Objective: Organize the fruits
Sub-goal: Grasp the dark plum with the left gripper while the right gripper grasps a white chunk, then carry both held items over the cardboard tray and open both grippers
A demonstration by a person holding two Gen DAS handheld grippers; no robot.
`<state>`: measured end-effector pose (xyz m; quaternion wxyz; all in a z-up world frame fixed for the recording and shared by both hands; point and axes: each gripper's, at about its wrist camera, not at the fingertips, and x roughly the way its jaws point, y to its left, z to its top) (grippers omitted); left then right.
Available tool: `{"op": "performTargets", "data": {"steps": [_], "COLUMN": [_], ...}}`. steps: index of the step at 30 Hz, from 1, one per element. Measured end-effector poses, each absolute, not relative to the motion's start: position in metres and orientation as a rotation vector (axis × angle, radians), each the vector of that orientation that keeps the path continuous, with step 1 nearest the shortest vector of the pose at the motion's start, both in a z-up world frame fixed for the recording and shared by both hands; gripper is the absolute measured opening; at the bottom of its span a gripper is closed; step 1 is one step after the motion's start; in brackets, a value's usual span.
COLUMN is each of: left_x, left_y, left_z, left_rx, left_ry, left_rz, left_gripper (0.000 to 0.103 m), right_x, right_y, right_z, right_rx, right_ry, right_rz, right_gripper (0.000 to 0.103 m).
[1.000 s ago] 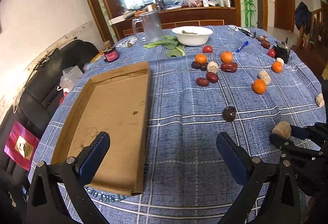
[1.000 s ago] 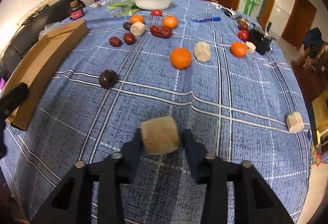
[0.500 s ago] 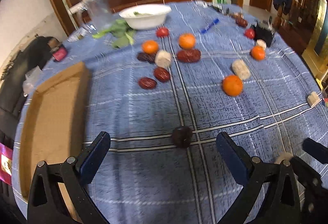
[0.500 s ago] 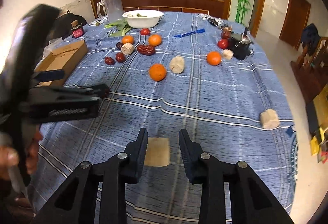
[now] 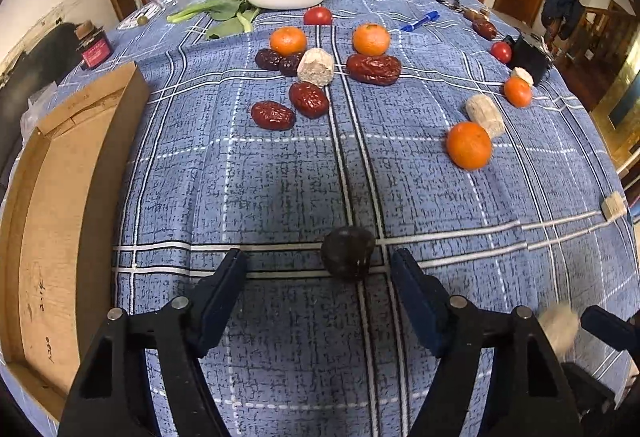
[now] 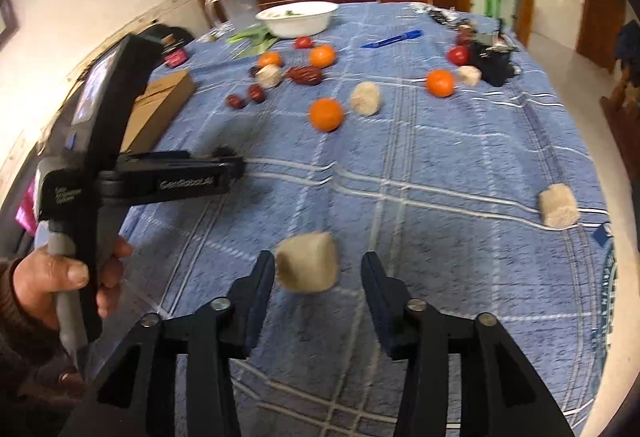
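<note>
Dark round fruit [image 5: 348, 252] between fingers of spread left hand-held gripper [image 5: 320, 273].

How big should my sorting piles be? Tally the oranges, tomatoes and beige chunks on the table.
Oranges: 4
Tomatoes: 2
Beige chunks: 5
Total: 11
</note>
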<state>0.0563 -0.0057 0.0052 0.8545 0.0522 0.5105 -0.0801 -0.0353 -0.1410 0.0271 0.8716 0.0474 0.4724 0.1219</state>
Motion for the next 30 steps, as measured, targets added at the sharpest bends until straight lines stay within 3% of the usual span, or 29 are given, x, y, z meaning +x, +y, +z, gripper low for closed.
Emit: {"op": "performTargets", "data": {"steps": [7, 9, 11, 13, 14, 30], "left_x": [0.058, 0.06, 0.06, 0.059, 0.058, -0.004], "left_y": [-0.005, -0.005, -0.005, -0.006, -0.006, 0.017], "left_z": [0.005, 0.004, 0.006, 0.009, 0.01, 0.03], "left_rx": [0.108, 0.108, 0.102, 0.094, 0.081, -0.076], "left_ry": [1.06, 1.053, 1.037, 1.036, 1.04, 1.065], "left_rz": [-0.182, -0.181, -0.182, -0.203, -0.222, -0.234], "left_gripper": [0.074, 0.073, 0.057, 0.028, 0.021, 0.021], "right_x": [-0.027, -0.021, -0.019, -0.018, -0.018, -0.039], "right_y": [-0.116, -0.115, -0.118, -0.127, -0.131, -0.149], "right_z": [0.015, 0.01, 0.009, 0.009, 0.009, 0.041], "right_rx": [-0.027, -0.024, -0.016, 0.035, 0.066, 0.093], "right_ry": [0.996, 1.002, 0.997, 1.0, 1.001, 0.911], "right_rz": [0.249, 0.251, 0.237, 0.25, 0.256, 0.256], "right_gripper": [0.055, 0.05, 0.032, 0.032, 0.032, 0.032]}}
